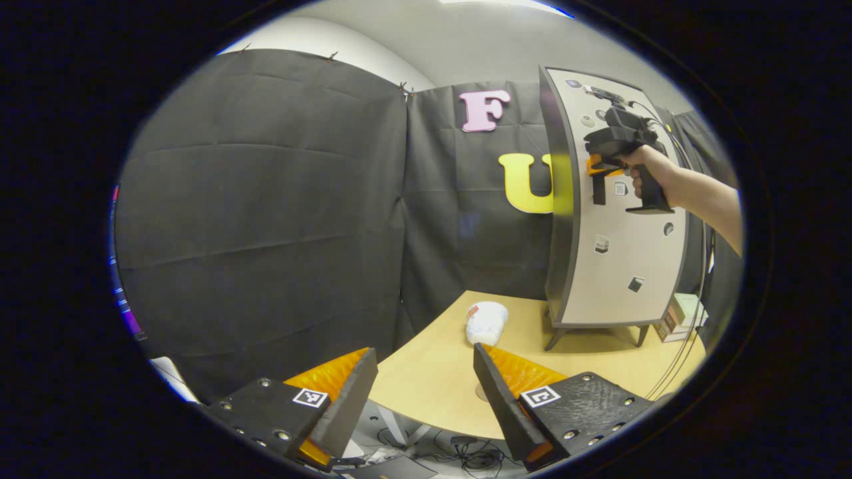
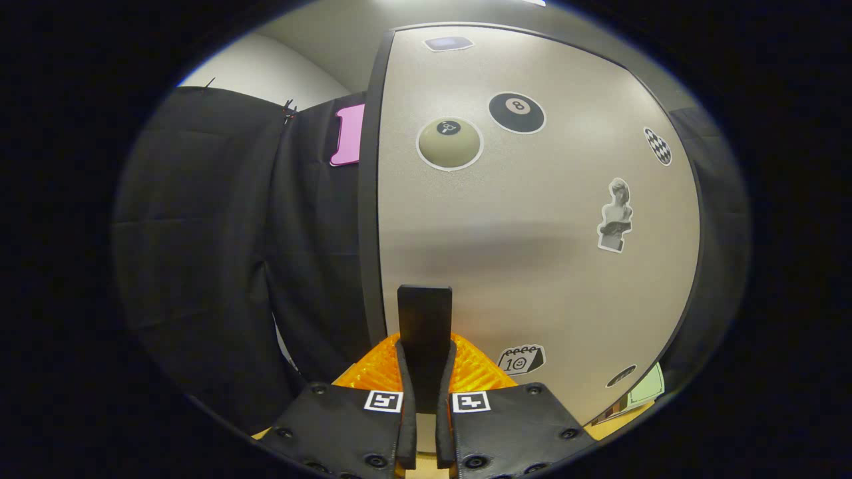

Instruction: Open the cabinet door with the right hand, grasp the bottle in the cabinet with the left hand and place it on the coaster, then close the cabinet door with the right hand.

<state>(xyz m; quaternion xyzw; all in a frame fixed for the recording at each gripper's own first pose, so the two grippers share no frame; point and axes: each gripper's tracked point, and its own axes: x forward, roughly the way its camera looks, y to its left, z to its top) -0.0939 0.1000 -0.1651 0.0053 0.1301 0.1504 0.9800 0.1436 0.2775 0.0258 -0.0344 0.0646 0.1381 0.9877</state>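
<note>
A pale cabinet door (image 2: 532, 253) with several stickers stands upright close in front of the right gripper view. My right gripper (image 2: 426, 352) is shut on the door's dark vertical handle (image 2: 425, 313), one finger on each side. In the left gripper view the cabinet (image 1: 619, 266) stands on short legs at the far right of the table. A hand holds the right gripper (image 1: 599, 176) at its handle (image 1: 598, 193). The door looks flush with the cabinet, which hides its inside. My left gripper (image 1: 425, 356) is open and holds nothing, low at the table's near edge. A small round coaster (image 1: 480, 392) peeks out beside its right finger.
The light wooden table (image 1: 439, 379) has a rounded near edge. A white crumpled-looking object with a red patch (image 1: 486, 321) lies on it, left of the cabinet's legs. Small boxes (image 1: 682, 316) sit behind the cabinet. Cables lie on the floor (image 1: 466, 456) below.
</note>
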